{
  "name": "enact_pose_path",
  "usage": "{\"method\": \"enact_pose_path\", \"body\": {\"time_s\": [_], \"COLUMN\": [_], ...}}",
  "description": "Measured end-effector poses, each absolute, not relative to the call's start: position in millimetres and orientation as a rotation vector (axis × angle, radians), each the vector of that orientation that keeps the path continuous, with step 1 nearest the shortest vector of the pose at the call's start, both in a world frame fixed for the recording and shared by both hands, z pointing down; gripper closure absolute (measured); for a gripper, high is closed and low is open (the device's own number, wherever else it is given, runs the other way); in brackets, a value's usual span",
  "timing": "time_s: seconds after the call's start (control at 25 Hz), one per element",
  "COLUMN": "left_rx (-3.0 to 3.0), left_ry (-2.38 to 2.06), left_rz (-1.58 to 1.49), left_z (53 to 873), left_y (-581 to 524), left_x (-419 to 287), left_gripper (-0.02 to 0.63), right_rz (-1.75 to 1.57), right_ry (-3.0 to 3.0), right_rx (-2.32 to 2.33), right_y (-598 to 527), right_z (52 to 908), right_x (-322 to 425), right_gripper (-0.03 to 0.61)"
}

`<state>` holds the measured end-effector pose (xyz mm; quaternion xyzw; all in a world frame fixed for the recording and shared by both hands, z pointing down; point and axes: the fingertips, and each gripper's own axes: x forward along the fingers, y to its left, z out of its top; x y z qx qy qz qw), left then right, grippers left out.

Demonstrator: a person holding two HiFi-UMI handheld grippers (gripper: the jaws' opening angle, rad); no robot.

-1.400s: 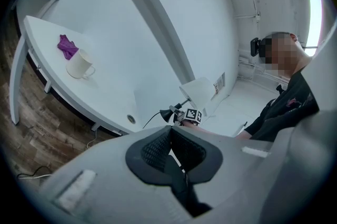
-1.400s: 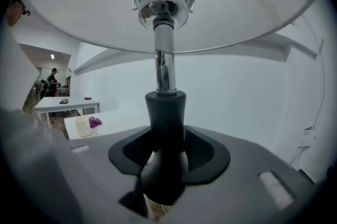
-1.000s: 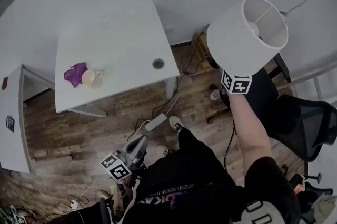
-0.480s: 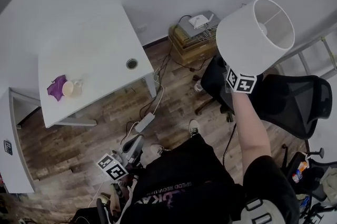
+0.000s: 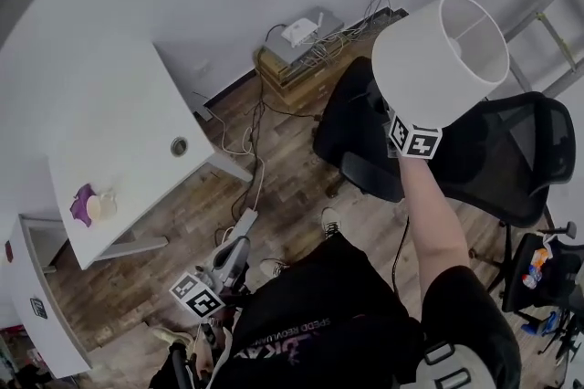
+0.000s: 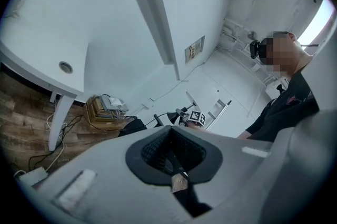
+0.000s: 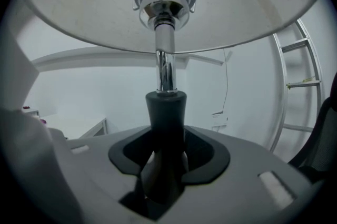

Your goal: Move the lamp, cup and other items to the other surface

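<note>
A: Far L?
B: White table (image 5: 119, 131). The cup (image 5: 102, 206) sits on it, touching a purple cloth (image 5: 80, 203).
A: Low centre?
B: The left gripper (image 5: 241, 247), by the person's legs, jaws together, nothing btw them.
A: R side?
B: The lamp (image 5: 440, 49), in the air above a black office chair (image 5: 511, 168). The right gripper (image 7: 165, 162) is clamped on its dark stem, under the white shade.
A: Any text?
B: Shirt print's upside down, can't read it.

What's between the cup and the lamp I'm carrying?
Head view: white desk with its cable hole, then cabled floor and a black chair under the lamp.
</note>
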<state>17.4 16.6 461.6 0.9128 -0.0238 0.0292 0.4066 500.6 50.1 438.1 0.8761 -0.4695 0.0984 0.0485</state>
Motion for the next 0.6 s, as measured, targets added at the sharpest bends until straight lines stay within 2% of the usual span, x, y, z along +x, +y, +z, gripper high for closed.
{"method": "enact_pose_path", "body": {"time_s": [0.4, 0.6], "left_rx": [2.248, 2.183], "left_ry": [0.018, 0.055], "left_rz": [0.262, 0.412], "left_z": [483.2, 501.6], "left_y": [49.4, 74.2], "left_x": [123.3, 153.4], "left_gripper": [0.615, 0.615], "right_rz": [0.417, 0.508], "right_ry": [-1.228, -1.098], "right_rx": [2.854, 2.95], "right_y": [146.2, 193.0], "right_z": [504.1, 542.5], "right_x": [612.7, 648.4], "right_gripper": [0.411, 0.413]}}
